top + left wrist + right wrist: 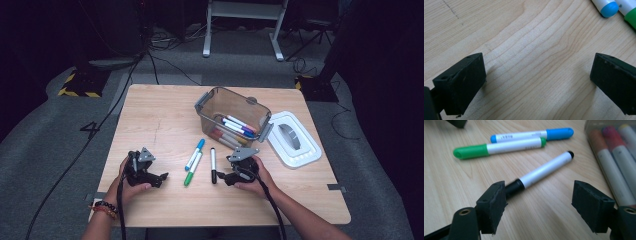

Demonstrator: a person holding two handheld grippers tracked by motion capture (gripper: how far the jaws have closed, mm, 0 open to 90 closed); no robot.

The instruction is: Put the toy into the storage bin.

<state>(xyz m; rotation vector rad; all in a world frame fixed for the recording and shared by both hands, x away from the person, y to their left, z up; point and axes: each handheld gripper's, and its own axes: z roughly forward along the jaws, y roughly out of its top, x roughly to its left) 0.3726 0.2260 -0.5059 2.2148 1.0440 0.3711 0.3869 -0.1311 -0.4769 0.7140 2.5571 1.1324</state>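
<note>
The work in hand looks like gathering loose markers into the bin (232,112), and the step now is the right gripper (223,176) taking the black marker (213,165).

That marker lies flat on the bench (150,125), just left of the right gripper and right of the green marker (192,169) and blue marker (195,154), which lie side by side. In the right gripper view the black marker (541,172) runs away from the gripper at a slant, with its black cap right beside the left jaw, partly behind it. Whether the cap touches that jaw I cannot tell.

To do this well, shift the gripper sideways so the barrel sits midway between the jaws, not against one of them. Turn the wrist so the pads cross the barrel squarely. Come low, close on the white barrel near its middle, and keep clear of the green marker.

The right gripper (539,200) is released, jaws wide, gripping nothing. The left gripper (537,75) is released too, jaws spread over bare bench, near-left of the blue and green markers.
</note>
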